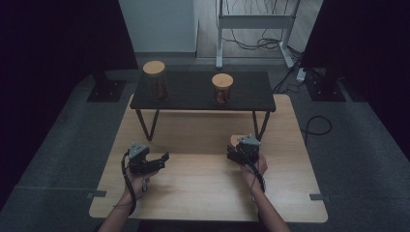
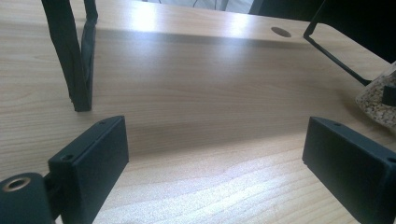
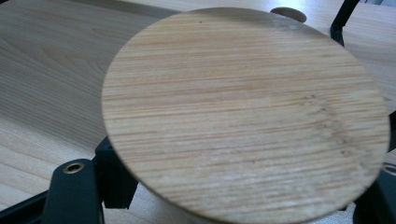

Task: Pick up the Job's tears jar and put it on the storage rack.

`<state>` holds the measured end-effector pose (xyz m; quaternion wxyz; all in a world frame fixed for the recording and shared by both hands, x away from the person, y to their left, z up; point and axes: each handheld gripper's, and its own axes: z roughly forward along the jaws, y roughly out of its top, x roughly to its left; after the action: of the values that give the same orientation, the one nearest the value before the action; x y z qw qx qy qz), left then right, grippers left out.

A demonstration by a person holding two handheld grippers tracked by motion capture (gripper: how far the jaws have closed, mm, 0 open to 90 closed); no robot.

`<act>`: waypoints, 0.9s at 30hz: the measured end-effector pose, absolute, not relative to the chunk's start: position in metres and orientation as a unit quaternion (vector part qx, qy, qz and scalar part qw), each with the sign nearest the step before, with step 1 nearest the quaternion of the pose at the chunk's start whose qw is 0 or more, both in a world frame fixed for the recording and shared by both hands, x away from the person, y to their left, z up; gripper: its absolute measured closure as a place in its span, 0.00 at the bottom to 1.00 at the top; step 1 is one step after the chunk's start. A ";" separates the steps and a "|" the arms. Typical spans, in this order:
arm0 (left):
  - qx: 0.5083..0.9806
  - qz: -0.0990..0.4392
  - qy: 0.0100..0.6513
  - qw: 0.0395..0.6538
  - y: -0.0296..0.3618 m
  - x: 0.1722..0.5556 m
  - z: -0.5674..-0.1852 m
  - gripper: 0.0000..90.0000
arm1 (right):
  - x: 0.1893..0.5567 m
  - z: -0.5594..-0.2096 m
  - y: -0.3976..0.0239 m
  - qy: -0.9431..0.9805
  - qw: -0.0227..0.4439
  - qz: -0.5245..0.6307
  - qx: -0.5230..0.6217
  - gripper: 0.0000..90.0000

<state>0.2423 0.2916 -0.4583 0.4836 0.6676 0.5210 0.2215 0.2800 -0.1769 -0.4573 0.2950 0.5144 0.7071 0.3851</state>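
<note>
Jar with bamboo lid (image 3: pixel 245 114), in front of the black shelf (image 1: pixel 203 91), clamped between right gripper (image 1: pixel 240 151) fingers; left gripper (image 1: pixel 153 162) fingers wide, holding nothing. Step: grasp secured. Next, probably: steady lift toward shelf.

The high view looks forward and down over the table (image 1: pixel 203 193); the left gripper view skims low across it; the right gripper view sits close above a lid (image 3: pixel 243 116), probably a jar's
</note>
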 end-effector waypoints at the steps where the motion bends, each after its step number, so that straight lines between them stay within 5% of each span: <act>1: 0.667 0.221 0.521 0.484 0.292 0.242 -0.458 0.07 | 0.279 -0.457 -0.177 0.706 0.295 0.386 0.515 0.28; 27: 0.672 0.232 0.505 0.490 0.286 0.236 -0.453 0.07 | 0.256 -0.445 -0.180 0.704 0.306 0.400 0.501 0.28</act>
<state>0.2363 0.2858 -0.4527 0.4904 0.6716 0.5048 0.2316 0.2564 -0.1799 -0.4447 0.3057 0.5011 0.7040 0.3997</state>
